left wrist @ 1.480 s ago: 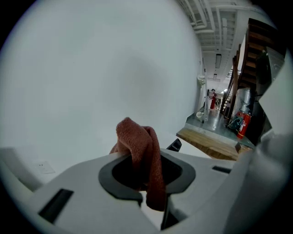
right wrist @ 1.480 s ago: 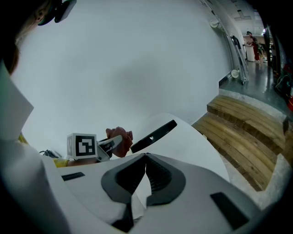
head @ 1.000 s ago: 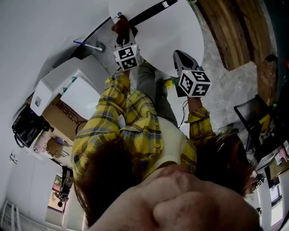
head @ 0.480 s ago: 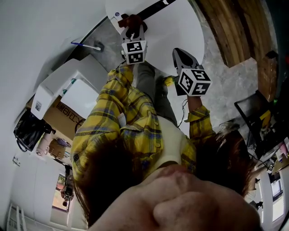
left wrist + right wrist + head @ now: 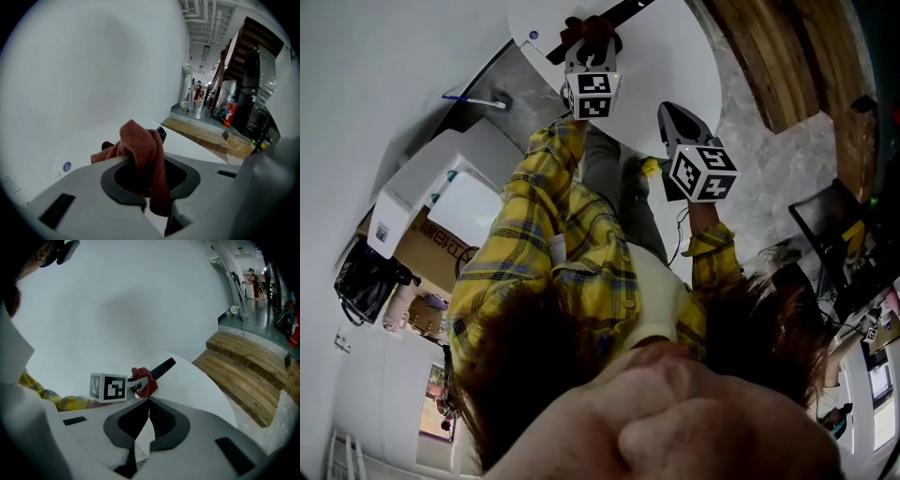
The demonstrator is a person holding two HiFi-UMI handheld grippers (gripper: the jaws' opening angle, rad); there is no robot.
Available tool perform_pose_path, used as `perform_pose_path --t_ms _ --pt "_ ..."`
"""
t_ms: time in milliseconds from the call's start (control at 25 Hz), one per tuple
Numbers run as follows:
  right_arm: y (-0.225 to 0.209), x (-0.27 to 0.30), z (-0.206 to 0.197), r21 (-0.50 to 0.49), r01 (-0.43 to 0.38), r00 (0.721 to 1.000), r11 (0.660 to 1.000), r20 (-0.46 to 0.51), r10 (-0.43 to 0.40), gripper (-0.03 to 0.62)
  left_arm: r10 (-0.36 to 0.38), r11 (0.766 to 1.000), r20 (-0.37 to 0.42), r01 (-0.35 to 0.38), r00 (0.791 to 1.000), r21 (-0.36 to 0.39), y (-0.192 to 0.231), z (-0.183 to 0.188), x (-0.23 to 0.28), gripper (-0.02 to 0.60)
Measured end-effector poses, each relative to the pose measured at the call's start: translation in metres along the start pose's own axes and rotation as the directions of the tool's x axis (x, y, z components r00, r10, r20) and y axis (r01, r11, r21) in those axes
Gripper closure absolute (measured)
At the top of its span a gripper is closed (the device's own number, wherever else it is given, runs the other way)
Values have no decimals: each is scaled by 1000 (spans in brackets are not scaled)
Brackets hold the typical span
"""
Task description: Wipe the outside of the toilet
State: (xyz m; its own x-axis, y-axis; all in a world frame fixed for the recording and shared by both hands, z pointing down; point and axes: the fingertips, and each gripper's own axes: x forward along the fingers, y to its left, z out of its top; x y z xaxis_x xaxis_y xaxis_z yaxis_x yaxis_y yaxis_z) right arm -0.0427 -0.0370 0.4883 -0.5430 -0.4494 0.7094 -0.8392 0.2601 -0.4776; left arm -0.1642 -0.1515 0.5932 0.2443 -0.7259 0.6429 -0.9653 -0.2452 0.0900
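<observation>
The toilet (image 5: pixel 675 56) is a broad white rounded body with a black strip (image 5: pixel 614 17) across it and a small blue sticker (image 5: pixel 67 166). A rust-red cloth (image 5: pixel 140 143) lies bunched on that white surface beside the black strip. My left gripper (image 5: pixel 146 161) is shut on the cloth; in the head view it is at the top centre (image 5: pixel 589 52). My right gripper (image 5: pixel 675 114) hovers over the white surface a little nearer to me, jaws shut (image 5: pixel 149 401), with nothing clearly held. In the right gripper view, the left gripper (image 5: pixel 137 384) and the cloth (image 5: pixel 144 378) lie just ahead.
Wooden steps (image 5: pixel 248 376) run along the right of the toilet, with a grey stone floor (image 5: pixel 778 178) beyond. A white cabinet (image 5: pixel 422 178), a cardboard box (image 5: pixel 441 244) and a black bag (image 5: pixel 366 281) stand at the left. A fire extinguisher (image 5: pixel 229 115) stands far off.
My left gripper has slid the cloth up and to the right in the head view, along the black strip. The right gripper has stayed put.
</observation>
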Motion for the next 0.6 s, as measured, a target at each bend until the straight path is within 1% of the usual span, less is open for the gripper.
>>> perform_pose_path --t_ms 280,600 --pt "-10 0 -2 32 22 1000 999 -3 -22 568 -59 997 8 58 998 55 -21 21 29 485" --pt "-23 -2 -3 62 46 999 997 -5 -46 568 -117 989 11 116 993 88 -41 43 59 485"
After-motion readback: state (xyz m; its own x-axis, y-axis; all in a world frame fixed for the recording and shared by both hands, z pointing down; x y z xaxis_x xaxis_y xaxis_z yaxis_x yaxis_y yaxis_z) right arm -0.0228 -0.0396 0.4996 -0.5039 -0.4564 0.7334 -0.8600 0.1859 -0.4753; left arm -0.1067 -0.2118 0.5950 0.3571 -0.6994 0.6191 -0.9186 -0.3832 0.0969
